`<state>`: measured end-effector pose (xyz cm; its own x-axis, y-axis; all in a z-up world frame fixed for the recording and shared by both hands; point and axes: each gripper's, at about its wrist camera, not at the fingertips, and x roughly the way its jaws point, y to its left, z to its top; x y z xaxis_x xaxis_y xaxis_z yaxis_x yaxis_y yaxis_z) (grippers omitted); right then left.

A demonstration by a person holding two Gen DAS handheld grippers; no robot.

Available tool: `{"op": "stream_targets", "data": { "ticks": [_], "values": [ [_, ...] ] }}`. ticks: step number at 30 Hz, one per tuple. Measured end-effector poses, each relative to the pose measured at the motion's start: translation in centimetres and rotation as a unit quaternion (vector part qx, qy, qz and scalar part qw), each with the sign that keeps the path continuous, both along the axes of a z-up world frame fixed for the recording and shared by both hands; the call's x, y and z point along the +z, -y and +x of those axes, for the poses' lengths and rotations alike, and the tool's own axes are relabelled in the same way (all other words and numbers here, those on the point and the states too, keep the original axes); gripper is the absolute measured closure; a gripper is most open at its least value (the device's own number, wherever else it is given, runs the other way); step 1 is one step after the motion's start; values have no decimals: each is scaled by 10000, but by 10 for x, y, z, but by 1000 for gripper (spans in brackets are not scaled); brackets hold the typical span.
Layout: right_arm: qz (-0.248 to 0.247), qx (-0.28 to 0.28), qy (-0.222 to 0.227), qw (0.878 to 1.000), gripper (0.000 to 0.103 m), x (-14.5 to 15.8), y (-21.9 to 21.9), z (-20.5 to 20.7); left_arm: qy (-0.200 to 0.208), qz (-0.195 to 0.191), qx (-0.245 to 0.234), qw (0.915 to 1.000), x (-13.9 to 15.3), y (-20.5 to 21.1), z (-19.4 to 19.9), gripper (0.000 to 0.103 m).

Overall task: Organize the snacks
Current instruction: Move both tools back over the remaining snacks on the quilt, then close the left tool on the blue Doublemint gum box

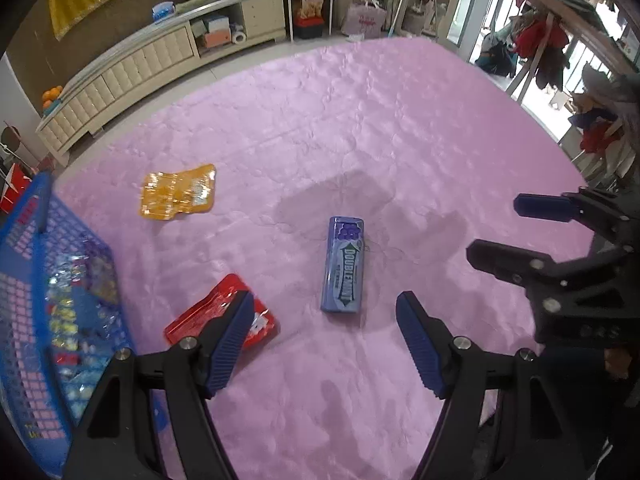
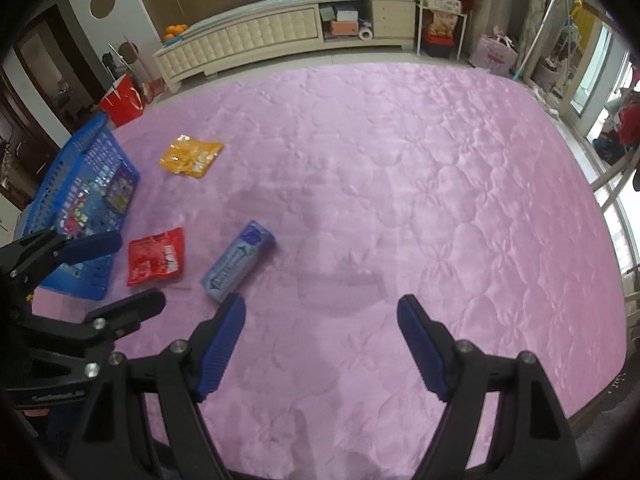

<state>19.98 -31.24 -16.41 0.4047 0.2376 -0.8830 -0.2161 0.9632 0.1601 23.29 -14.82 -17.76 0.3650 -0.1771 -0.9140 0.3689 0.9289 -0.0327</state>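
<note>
Snacks are spread on the pink quilted bed (image 1: pixel 400 120): a purple gum pack (image 1: pixel 343 265) is laid flat, its long axis pointed away from the left gripper (image 1: pixel 324 344), whose fingers are held apart, empty. The right gripper (image 2: pixel 320 344) is likewise spread over bare quilt. A red packet (image 1: pixel 208 316), an orange packet (image 1: pixel 178 192) and a blue basket (image 1: pixel 24 240) are seen leftward.

pink quilt (image 1: pixel 360 120), cabinet (image 2: pixel 280 36) (cream)

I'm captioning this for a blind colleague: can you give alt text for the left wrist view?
An open left claw hangs over a pink quilt, with a blue Doublemint gum pack lying ahead between its fingers. A red snack packet and orange packet lie left, near a blue basket holding snacks.
</note>
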Motion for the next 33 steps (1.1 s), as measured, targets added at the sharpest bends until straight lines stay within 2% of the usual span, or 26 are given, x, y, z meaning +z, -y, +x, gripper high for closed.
{"op": "stream_targets", "data": {
  "ticks": [7,12,14,17,18,19,21,26,33],
  "values": [
    [90,-175,-150,9997,21,-18,16,16,-230,78,-73,9997,-33,14,26,32],
    [132,-262,-248,9993,21,-28,24,21,-330,154,-108,9993,-45,23,36,33],
    [151,-283,-282,9991,21,-31,25,21,-388,133,-118,9991,-49,25,39,40],
    [180,-305,-312,9989,21,-33,27,21,-489,135,-117,9986,-56,29,43,60],
    [185,-304,-306,9989,21,-33,27,20,-533,79,-75,9985,-58,28,45,69],
    [187,-303,-301,9989,21,-32,28,20,-624,-15,-45,9980,-60,27,46,73],
    [204,-308,-285,9989,21,-31,28,19,-706,-54,-29,9975,-64,29,46,73],
    [176,-314,-252,9990,21,-26,28,14,-636,189,-77,9978,-66,34,40,74],
    [92,-263,-142,9995,21,-9,21,6,-198,62,-141,9997,-32,29,12,74]
  ]
}}
